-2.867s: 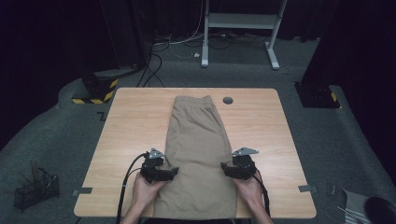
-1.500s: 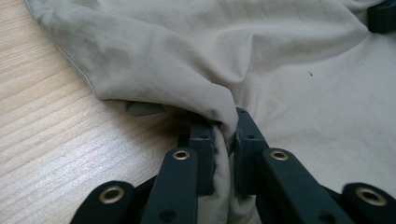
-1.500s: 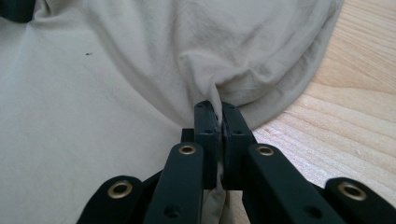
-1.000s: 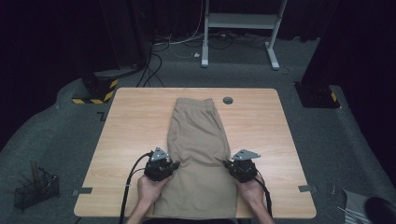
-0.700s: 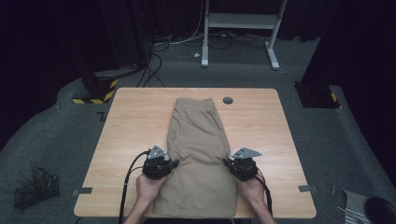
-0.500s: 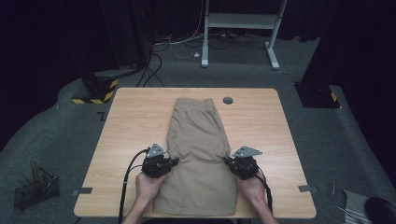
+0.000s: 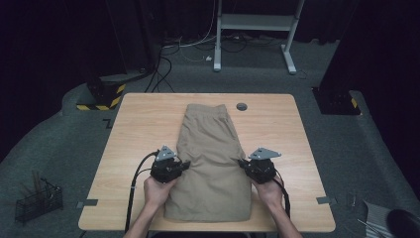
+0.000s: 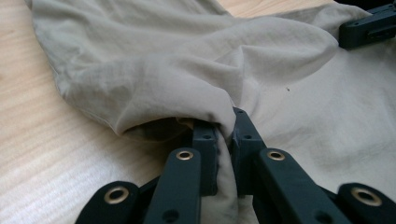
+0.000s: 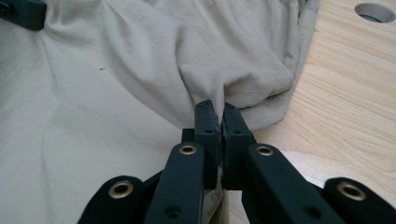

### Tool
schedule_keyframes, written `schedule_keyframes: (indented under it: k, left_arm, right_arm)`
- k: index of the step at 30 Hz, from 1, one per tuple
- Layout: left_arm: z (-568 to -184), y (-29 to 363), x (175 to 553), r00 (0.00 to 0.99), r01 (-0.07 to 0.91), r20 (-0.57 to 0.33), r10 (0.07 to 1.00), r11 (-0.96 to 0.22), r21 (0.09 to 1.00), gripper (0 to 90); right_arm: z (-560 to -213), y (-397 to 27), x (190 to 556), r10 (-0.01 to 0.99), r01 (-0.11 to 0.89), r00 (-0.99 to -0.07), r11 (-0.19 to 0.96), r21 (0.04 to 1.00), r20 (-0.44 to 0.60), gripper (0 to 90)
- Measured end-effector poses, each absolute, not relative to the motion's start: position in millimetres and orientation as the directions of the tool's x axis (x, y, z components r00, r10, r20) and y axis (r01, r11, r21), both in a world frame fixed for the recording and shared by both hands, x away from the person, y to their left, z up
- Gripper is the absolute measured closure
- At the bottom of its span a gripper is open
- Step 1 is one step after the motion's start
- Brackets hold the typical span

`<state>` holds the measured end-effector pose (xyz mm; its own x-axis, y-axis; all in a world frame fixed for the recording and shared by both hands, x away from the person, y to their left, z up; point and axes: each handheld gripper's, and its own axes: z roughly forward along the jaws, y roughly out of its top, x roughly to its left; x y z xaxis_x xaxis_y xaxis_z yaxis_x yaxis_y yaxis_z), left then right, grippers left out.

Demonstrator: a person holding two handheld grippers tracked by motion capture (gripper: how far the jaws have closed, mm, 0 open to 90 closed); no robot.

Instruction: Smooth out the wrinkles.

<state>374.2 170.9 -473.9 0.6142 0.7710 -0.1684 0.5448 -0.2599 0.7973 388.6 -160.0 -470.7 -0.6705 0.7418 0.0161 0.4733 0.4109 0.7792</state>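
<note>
A: How do the shorts look?
B: The tan shorts lie flat along the middle of the tabletop, creased, edges bunched.
A: And the hands?
B: Left gripper and right gripper flank the shorts, fingers clenched on fabric.

Both forearms enter from the near edge, one hand wrapped around each tool. Left gripper points inward to the right, fingers clamped together. Right gripper points inward to the left, fingers likewise pinched closed.
</note>
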Motion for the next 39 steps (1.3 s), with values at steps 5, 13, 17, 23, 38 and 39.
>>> schedule_keyframes:
  k: [5,13,17,23,38,39]
  left_arm:
    - [-466.8,171.7,378.1,0.619,0.530,-0.163,0.768,-0.255,0.809,83.2]
    - [-458.2,173.9,383.1,0.624,0.517,-0.152,0.767,-0.258,0.816,83.2]
    - [-452.8,175.8,384.4,0.623,0.513,-0.159,0.766,-0.247,0.822,83.2]
    - [-443.0,176.3,385.9,0.629,0.501,-0.137,0.766,-0.265,0.824,83.2]
    - [-420.7,177.9,385.9,0.640,0.466,-0.129,0.757,-0.250,0.849,83.2]
    - [-419.3,178.2,383.4,0.640,0.469,-0.137,0.757,-0.243,0.849,83.2]
  right_arm:
    - [-464.8,-160.7,391.2,0.747,0.473,-0.664,0.401,0.785,0.018,87.7]
    - [-453.9,-156.2,395.2,0.757,0.458,-0.654,0.408,0.790,-0.012,87.7]
    - [-449.6,-155.5,397.4,0.761,0.449,-0.649,0.392,0.803,-0.008,87.7]
    - [-441.7,-154.4,399.1,0.760,0.439,-0.650,0.391,0.809,-0.014,87.7]
    - [-418.6,-158.0,399.5,0.752,0.398,-0.659,0.377,0.837,-0.026,87.7]
    - [-417.0,-158.1,397.7,0.752,0.395,-0.658,0.377,0.838,-0.028,87.7]
